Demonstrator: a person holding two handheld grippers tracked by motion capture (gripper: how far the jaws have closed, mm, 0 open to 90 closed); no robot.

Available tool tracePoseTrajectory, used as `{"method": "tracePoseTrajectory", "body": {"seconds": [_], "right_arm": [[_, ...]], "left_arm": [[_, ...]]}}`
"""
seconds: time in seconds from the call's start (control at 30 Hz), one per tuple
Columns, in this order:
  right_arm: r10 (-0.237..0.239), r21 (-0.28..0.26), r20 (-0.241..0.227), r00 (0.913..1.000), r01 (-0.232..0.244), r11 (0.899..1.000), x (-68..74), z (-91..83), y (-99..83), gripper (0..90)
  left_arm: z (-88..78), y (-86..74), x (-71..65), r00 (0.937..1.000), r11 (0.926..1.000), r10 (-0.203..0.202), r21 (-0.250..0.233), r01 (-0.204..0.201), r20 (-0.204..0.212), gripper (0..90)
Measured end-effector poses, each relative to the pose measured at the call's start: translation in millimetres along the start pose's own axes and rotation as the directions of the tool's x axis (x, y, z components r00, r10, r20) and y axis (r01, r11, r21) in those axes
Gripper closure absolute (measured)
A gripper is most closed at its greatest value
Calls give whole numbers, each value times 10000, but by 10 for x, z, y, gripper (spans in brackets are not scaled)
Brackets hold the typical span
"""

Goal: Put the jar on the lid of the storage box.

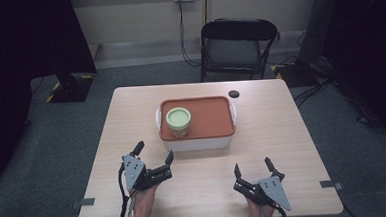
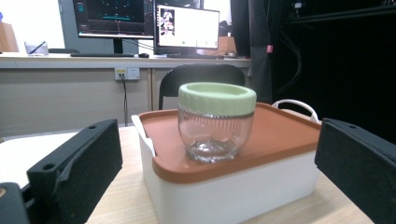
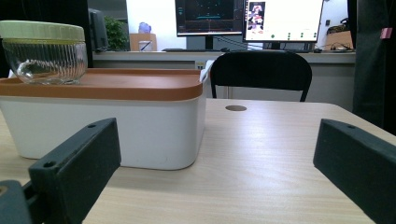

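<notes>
Both tools, left tool (image 1: 154, 156) and right tool (image 1: 253, 170), rest released near the surface's (image 1: 282, 134) front edge; the green-lidded glass jar (image 1: 178, 121) stands upright on the white box's orange lid (image 1: 211, 117).

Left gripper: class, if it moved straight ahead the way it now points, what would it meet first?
Probably the white box with the orange lid; the left gripper faces its near wall, the glass jar sitting higher.

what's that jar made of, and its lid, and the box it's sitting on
Jar: clear ribbed glass by the look, see-through with bright glints. Its lid: matte pale green, probably plastic, ridged edge. Box: smooth white plastic, under a matte orange-brown cover, likely plastic or silicone.
</notes>
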State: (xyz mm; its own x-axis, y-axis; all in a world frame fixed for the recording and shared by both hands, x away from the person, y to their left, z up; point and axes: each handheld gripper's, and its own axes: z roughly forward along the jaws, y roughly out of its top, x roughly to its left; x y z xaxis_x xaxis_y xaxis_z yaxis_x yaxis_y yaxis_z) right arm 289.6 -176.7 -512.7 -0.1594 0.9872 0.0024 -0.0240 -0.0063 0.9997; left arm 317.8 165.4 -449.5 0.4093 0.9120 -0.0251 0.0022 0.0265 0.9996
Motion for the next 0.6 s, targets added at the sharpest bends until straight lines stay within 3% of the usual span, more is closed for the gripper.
{"method": "tracePoseTrajectory", "body": {"seconds": [0.17, 0.37, 0.47, 0.6], "right_arm": [[1, 1, -2, 10000, -1, 10000, 0, 0, 0, 0], [1, 0, -1, 10000, -1, 10000, 0, 0, 0, 0], [-1, -3, -2, 10000, 1, 10000, 0, 0, 0, 0], [1, 0, -1, 10000, -1, 10000, 0, 0, 0, 0]], "left_arm": [[-27, -117, -10, 9997, 9997, -197, 148, 199, -156, 3], [-62, -262, -41, 9999, 9993, -131, 349, 134, -81, 3], [-86, -315, -64, 9998, 9995, 132, 302, -128, -139, 3], [-116, -406, -75, 9997, 9996, 125, 248, -120, -193, 3]]}}
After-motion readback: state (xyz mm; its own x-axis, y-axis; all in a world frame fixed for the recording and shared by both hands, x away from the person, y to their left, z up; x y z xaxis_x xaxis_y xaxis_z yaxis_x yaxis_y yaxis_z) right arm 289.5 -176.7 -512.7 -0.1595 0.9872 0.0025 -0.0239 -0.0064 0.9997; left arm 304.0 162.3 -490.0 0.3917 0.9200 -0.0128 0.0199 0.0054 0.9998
